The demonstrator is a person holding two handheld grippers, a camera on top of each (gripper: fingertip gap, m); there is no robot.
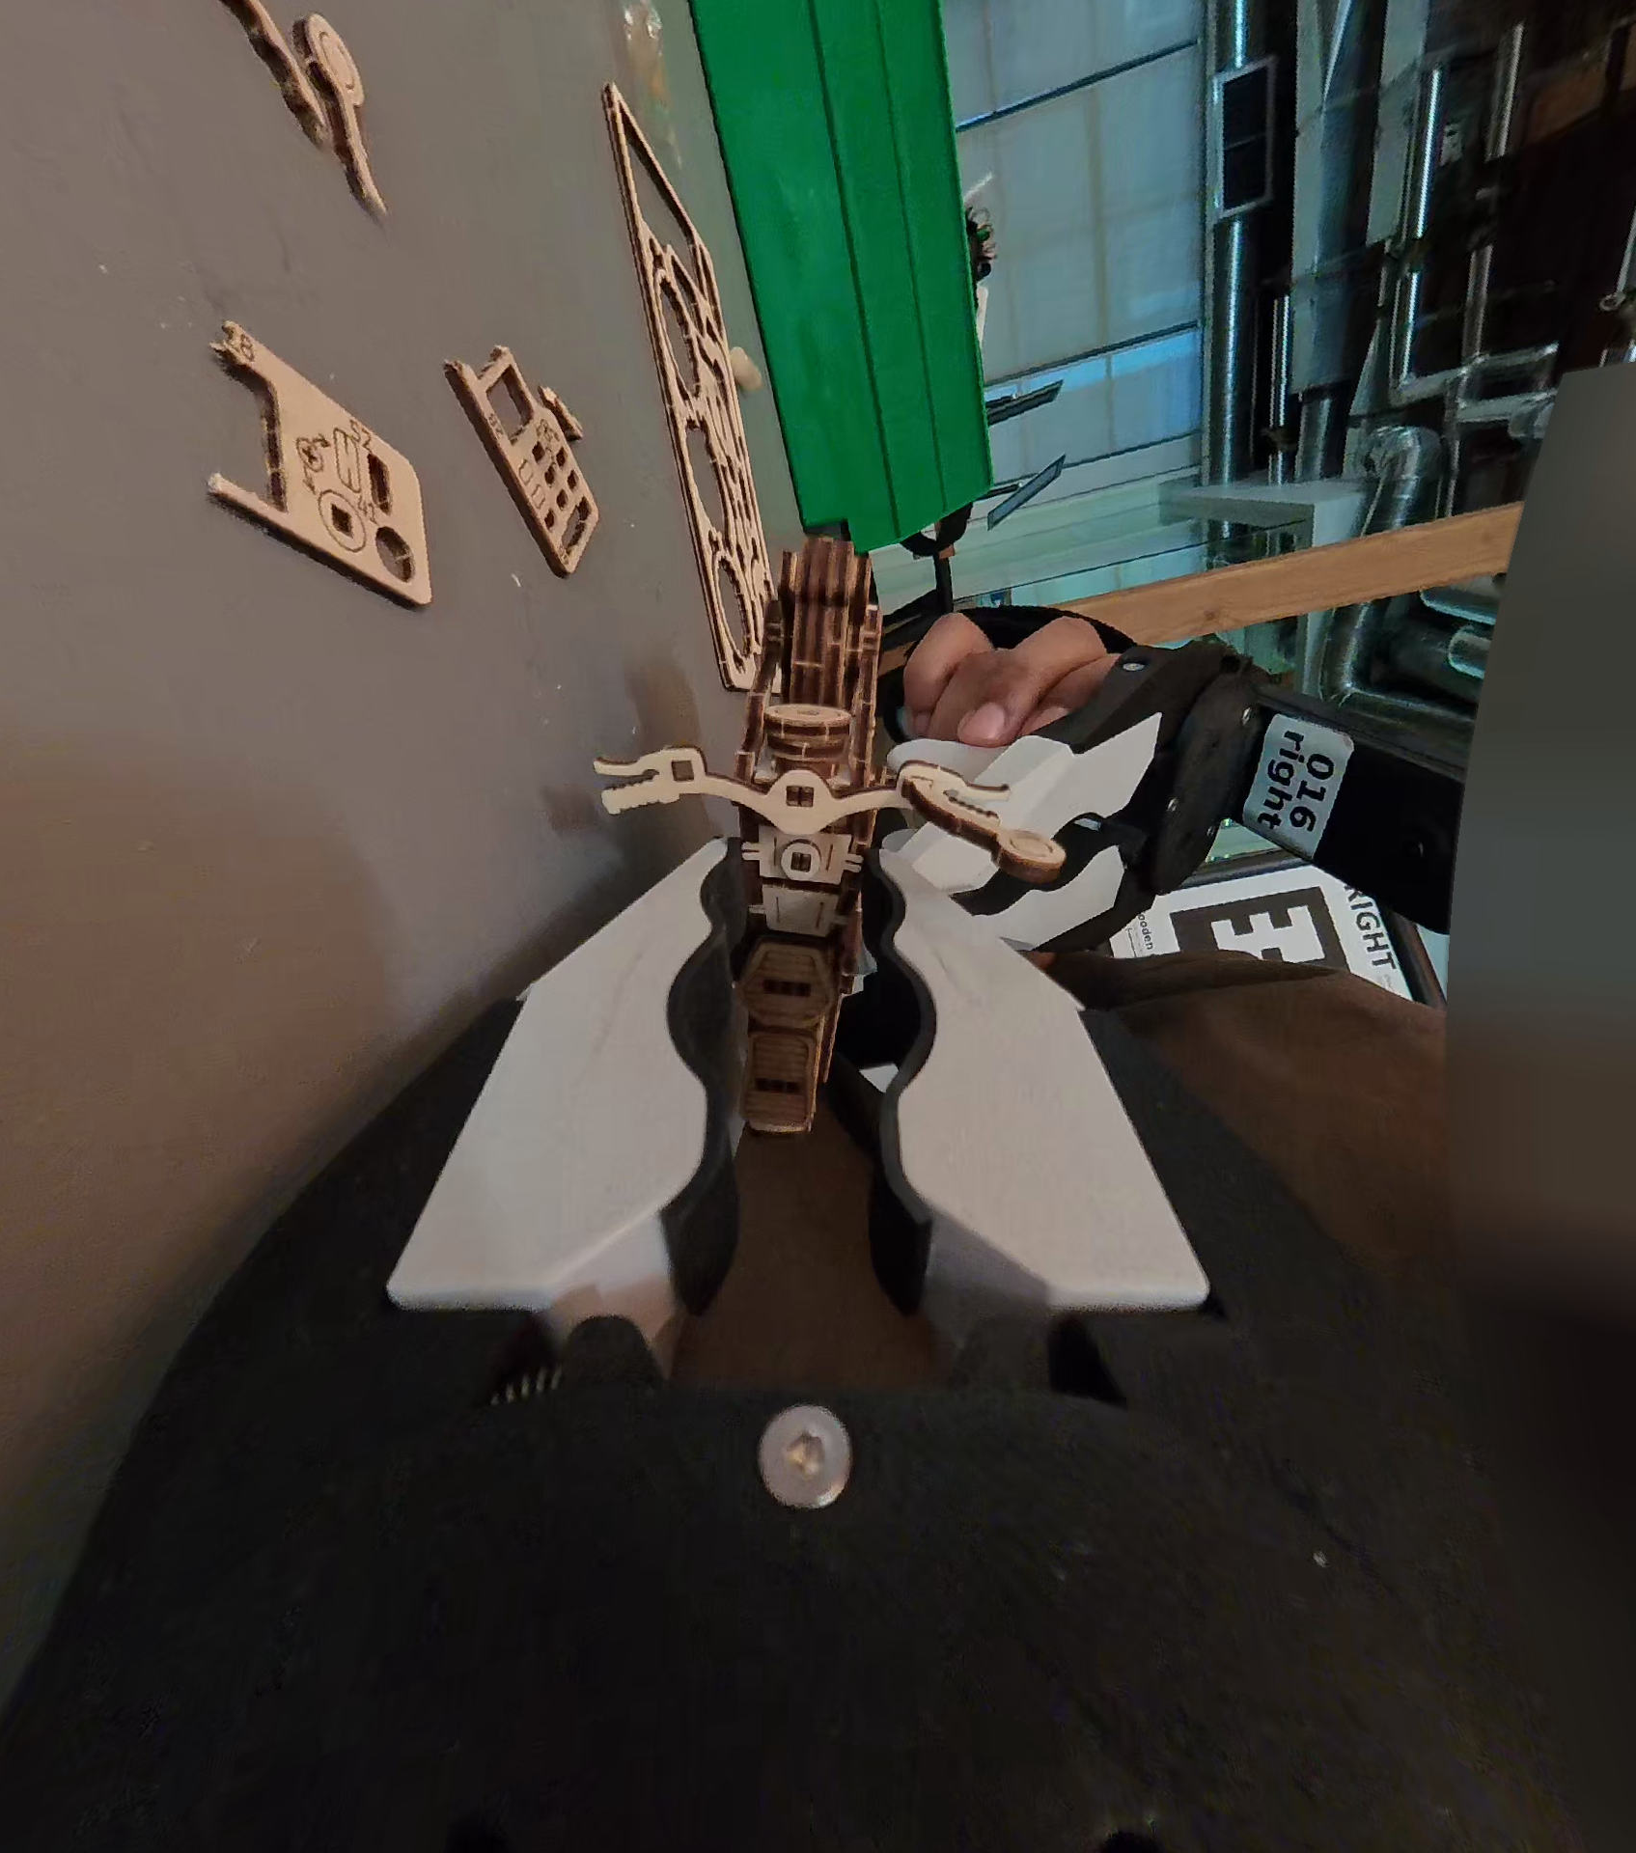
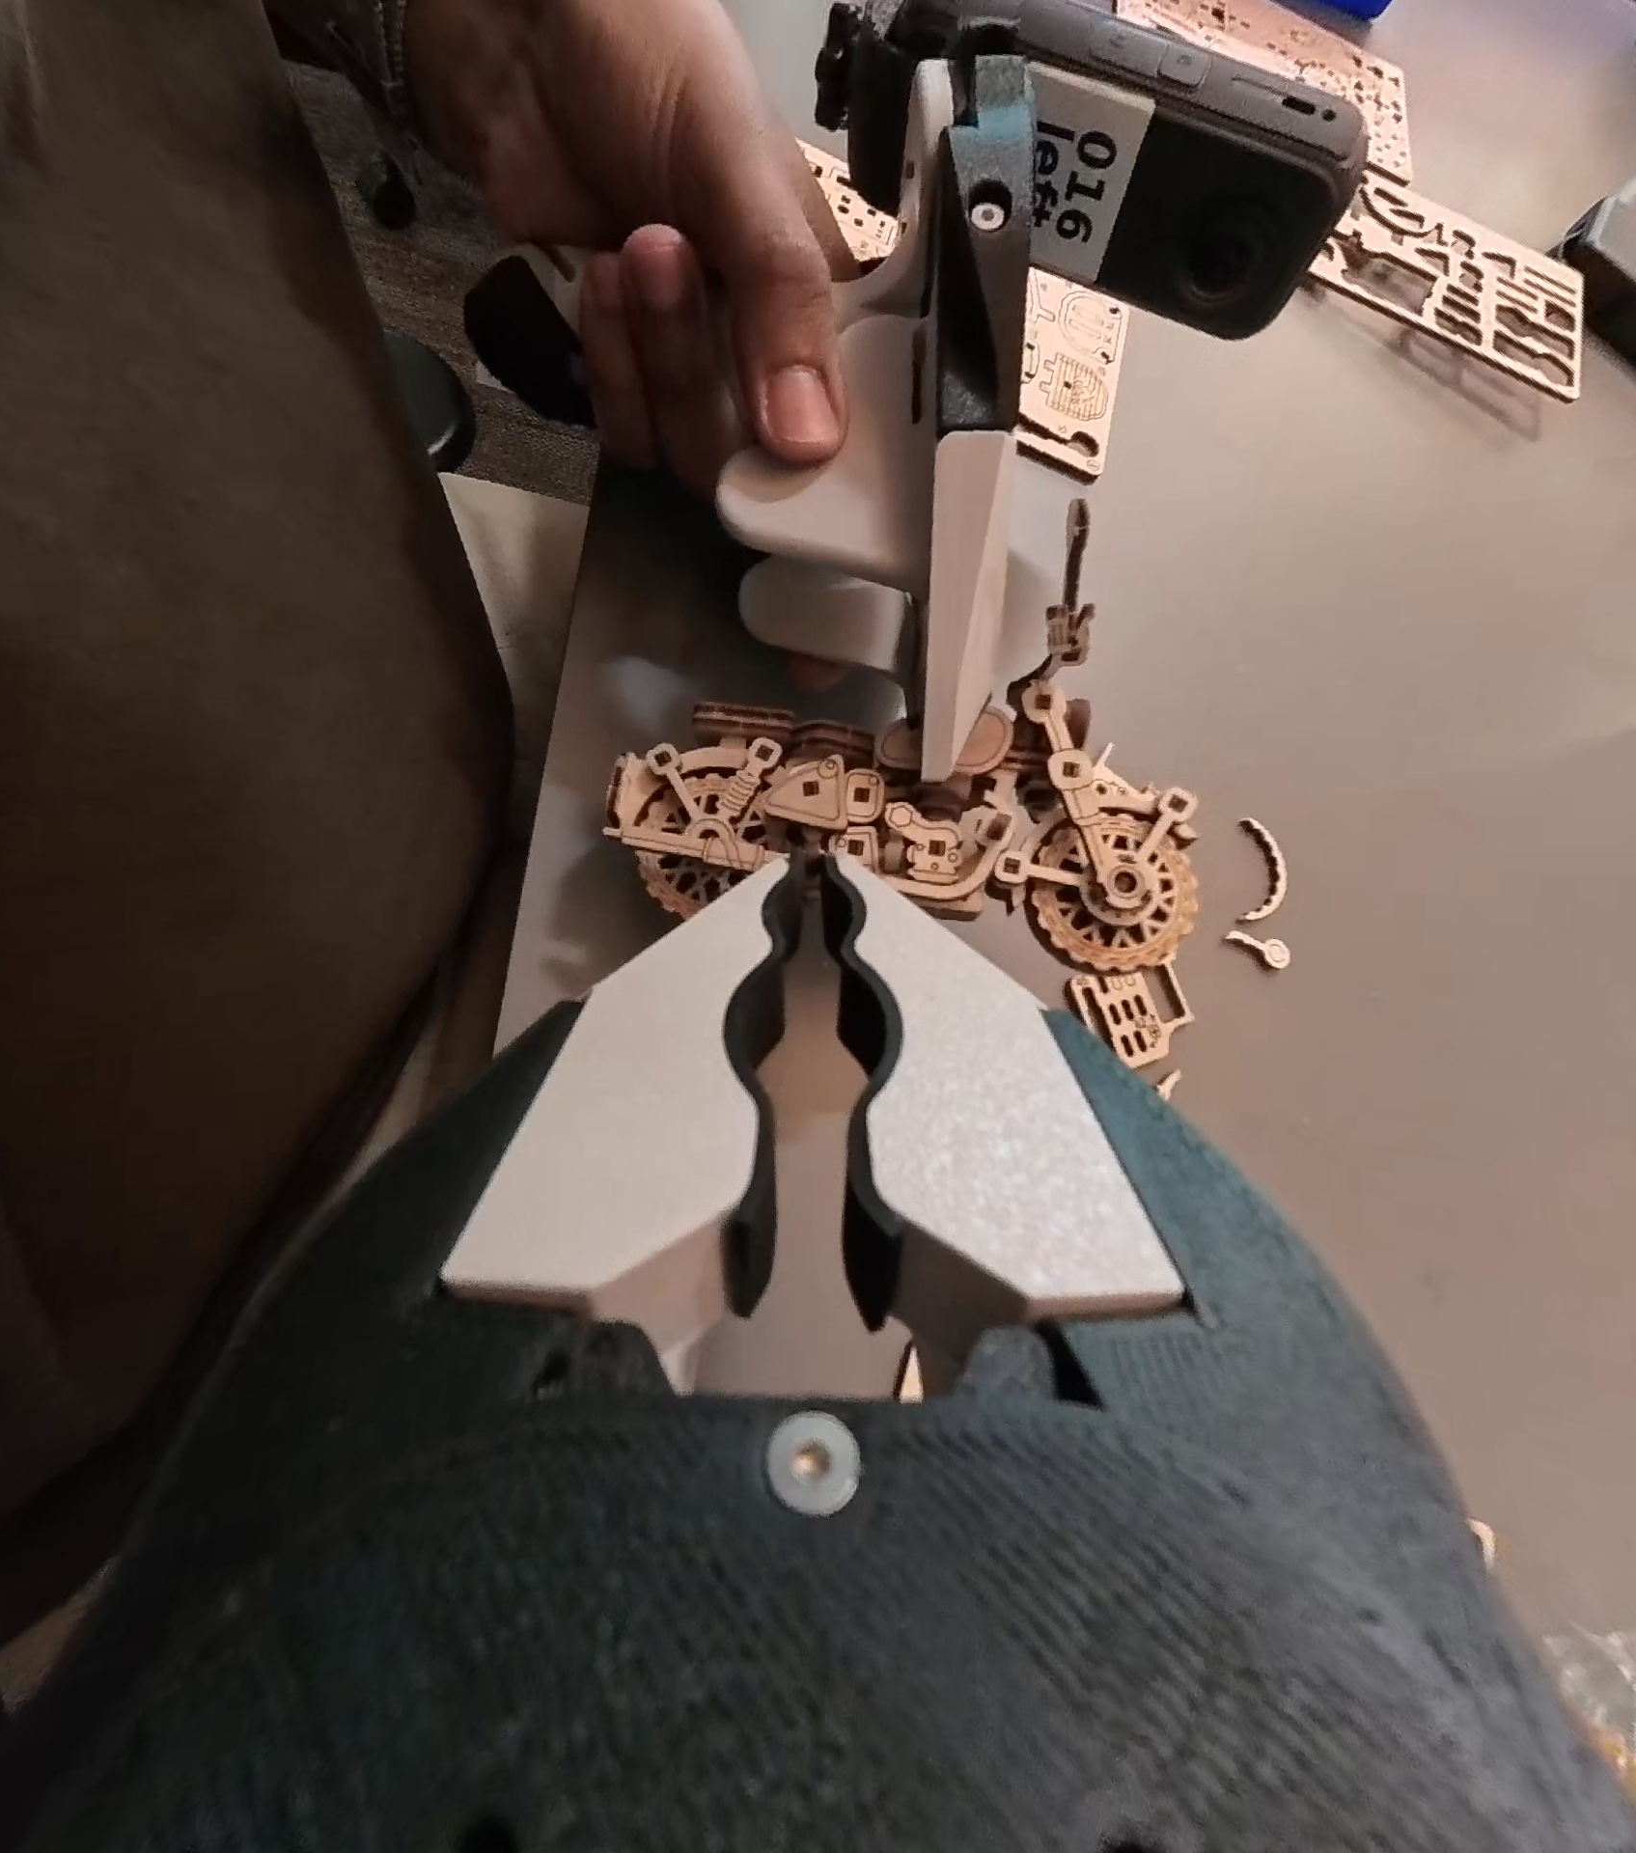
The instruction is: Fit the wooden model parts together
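My pale laser-cut wooden motorcycle model (image 2: 904, 842) sits low over the grey table (image 2: 1395, 602), pinched at its tank by my left gripper (image 1: 798, 963). My right gripper (image 2: 808, 862) is nearly pressed together beside the rear wheel; whether it holds a small part I cannot tell. I'd brace the frame firmly and press straight into the slot. Both grippers carry printed stickers, and the loose beige cut-out plywood pieces (image 1: 322, 471) have engraved markings.

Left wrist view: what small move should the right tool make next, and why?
Probably press the round-ended piece gently onto the handlebar. The right tool seems to hold it at the bar's end, and the left tool clamps the motorcycle model steady.
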